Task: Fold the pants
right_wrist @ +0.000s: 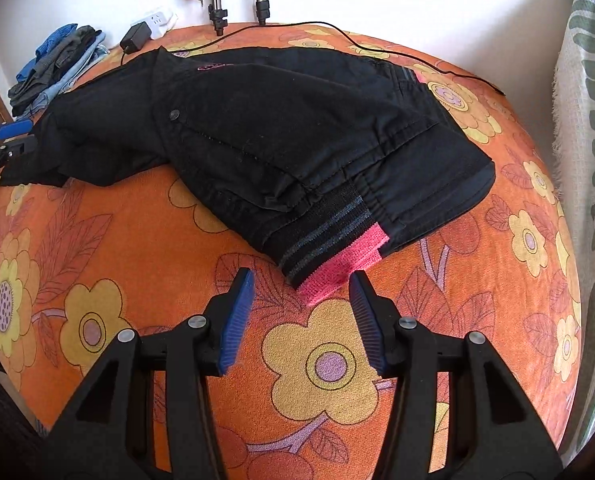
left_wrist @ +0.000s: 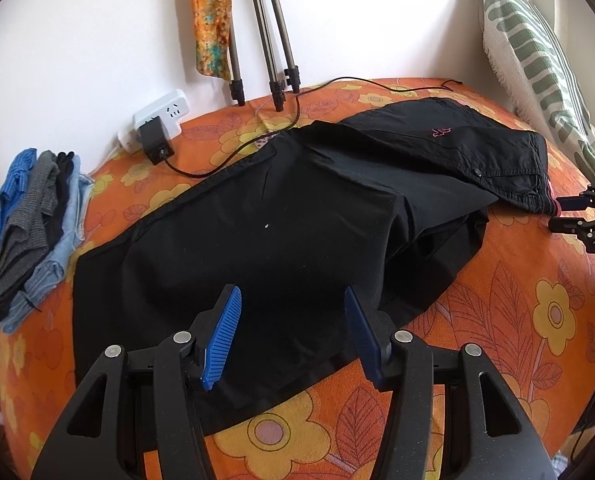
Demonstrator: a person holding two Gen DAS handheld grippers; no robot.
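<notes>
Left tool (left_wrist: 292,334): jaws apart, nothing between the blue pads; it hangs over the leg end of the pants (left_wrist: 281,232), black cloth directly beneath and ahead of its tips.
Right tool (right_wrist: 301,320): jaws apart and empty; the pink-edged waistband (right_wrist: 329,256) lies just ahead of its tips, slightly toward the right-hand pad, not yet between them.
Pants: spread across the orange flowered bed cover (right_wrist: 329,364), legs toward the left tool, waist toward the right tool, with the waist part lying over a bunched layer.
Risk, right side: the waistband is stacked in several layers; in my judgement a shallow bite would catch only the top layer and let the rest sag when lifted.
Risk, left side: the cloth lies flat, so closing there may pinch the bed cover along with it, or slide off without a fold to grab.
Risk, cable: a black cable (left_wrist: 225,168) runs just beyond the far edge of the pants; a wide sweep could drag it.
Only in the left view: the leg end's flat spread and its hem nearest the tool.
Only in the right view: the pink and striped waistband edge and the snap button (right_wrist: 174,114).
</notes>
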